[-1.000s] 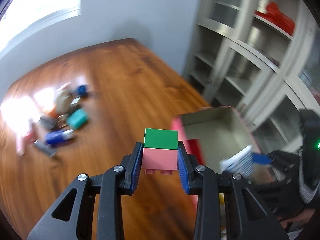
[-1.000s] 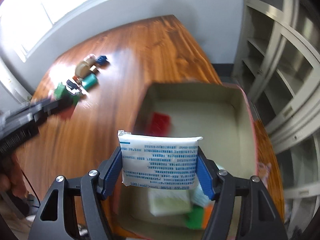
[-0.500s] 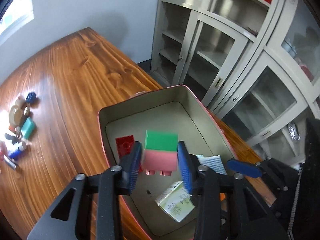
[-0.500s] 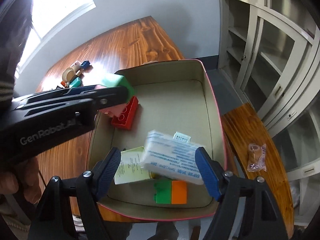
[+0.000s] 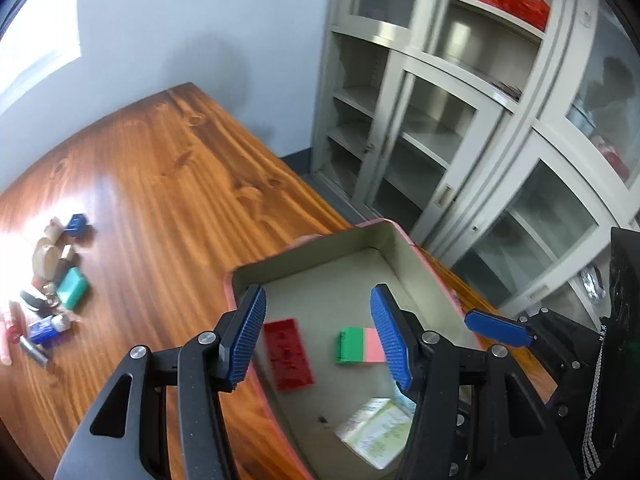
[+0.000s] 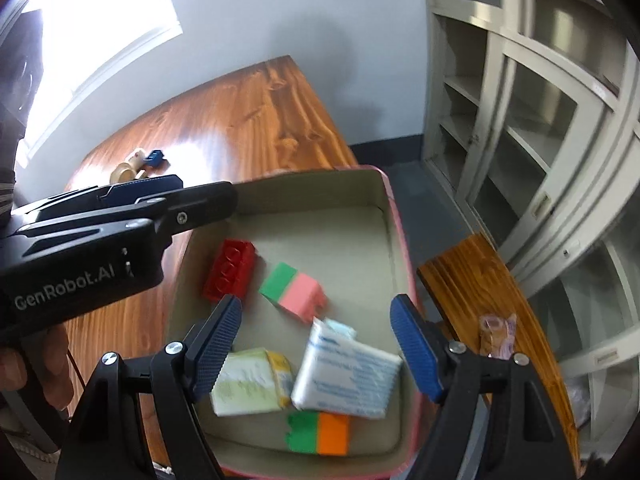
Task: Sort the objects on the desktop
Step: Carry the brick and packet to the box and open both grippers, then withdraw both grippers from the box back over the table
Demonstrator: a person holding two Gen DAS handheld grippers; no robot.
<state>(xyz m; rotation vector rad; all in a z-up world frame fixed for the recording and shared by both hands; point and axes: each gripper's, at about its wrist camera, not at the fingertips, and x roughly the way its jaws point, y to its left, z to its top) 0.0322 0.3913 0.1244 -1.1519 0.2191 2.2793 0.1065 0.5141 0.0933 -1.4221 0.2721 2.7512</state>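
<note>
The pink-rimmed tin box [image 6: 404,264] sits on the wooden tabletop [image 5: 168,184] near its cabinet-side edge. Contents, counted in the right wrist view:

- One red building brick [image 6: 230,270], on the box floor.
- One green-and-pink brick pair [image 6: 294,292], lying on its side just beside the red brick.
- One green-and-orange brick pair [image 6: 318,432], near the closest wall.
- One white tissue pack [image 6: 346,376] with blue print, tilted, resting over the green-and-orange pair.
- One pale yellow-green packet [image 6: 250,384], beside the tissue pack.

The left gripper [image 5: 320,336] hovers over the box, jaws spread wide and holding nothing. The right gripper [image 6: 316,344] likewise has its jaws apart and empty above the box.

A cluster of small items [image 5: 52,280] lies well apart on the sunlit far side of the tabletop; a teal case [image 5: 72,288] and a blue clip [image 5: 76,222] are distinguishable. A small wrapped item [image 6: 498,336] lies on the tabletop strip beside the box. Grey glass-door cabinets [image 5: 460,128] line the wall.
</note>
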